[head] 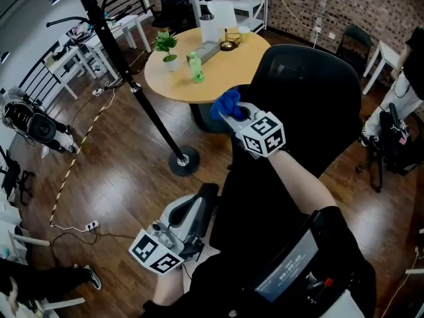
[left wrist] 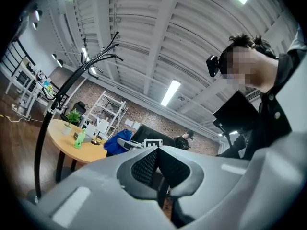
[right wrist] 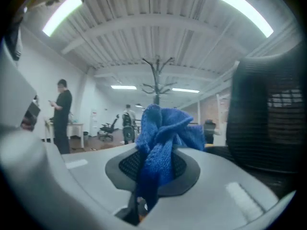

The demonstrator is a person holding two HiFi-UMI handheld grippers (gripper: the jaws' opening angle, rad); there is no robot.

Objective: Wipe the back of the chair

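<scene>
Left hand-held gripper [head: 201,203] is nearest, low beside the seat, with its jaws closed together on nothing. It's idle.

Right hand-held gripper [head: 232,116] is clamped on a bunched blue cloth [head: 225,103], up at the left edge of the black chair back [head: 311,98], near the top. I can't tell whether the cloth is touching yet. My read is that the wipe is barely begun.

To do it well, I'd press the wad flat to the back, keep the jaw tips off the surface, and run overlapping passes across, then step down.

The round wooden worktop [head: 199,78] sits just beyond the chair's left edge, with a green bottle [head: 196,67] on its near side, so I'd keep strokes short there. The coat stand pole [head: 142,101] is well clear to the left.
</scene>
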